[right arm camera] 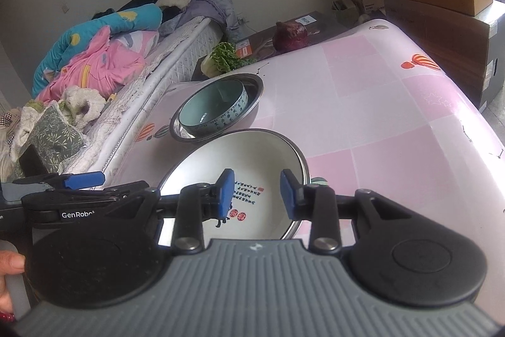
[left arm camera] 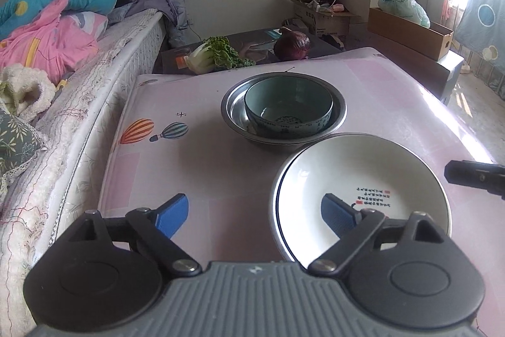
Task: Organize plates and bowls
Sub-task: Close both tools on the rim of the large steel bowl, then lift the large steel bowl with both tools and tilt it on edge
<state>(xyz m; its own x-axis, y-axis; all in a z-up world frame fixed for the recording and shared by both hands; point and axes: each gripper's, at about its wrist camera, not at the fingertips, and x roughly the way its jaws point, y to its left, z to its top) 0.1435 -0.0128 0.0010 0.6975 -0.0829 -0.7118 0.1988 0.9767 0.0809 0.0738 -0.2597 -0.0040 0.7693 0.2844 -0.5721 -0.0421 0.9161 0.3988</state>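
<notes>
White ceramic plate with blue rim [left arm camera: 359,179] sits on desk just in front of steel bowl [left arm camera: 232,109] nesting teal bowl [left arm camera: 288,106]. Left gripper [left arm camera: 255,210] fingers wide apart, empty; right gripper [right arm camera: 257,193] part-open, empty, directly over plate, nearer.

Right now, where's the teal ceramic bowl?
The teal ceramic bowl sits inside the round steel basin mid-table, just beyond the white plate with blue writing, in both wrist views.
</notes>
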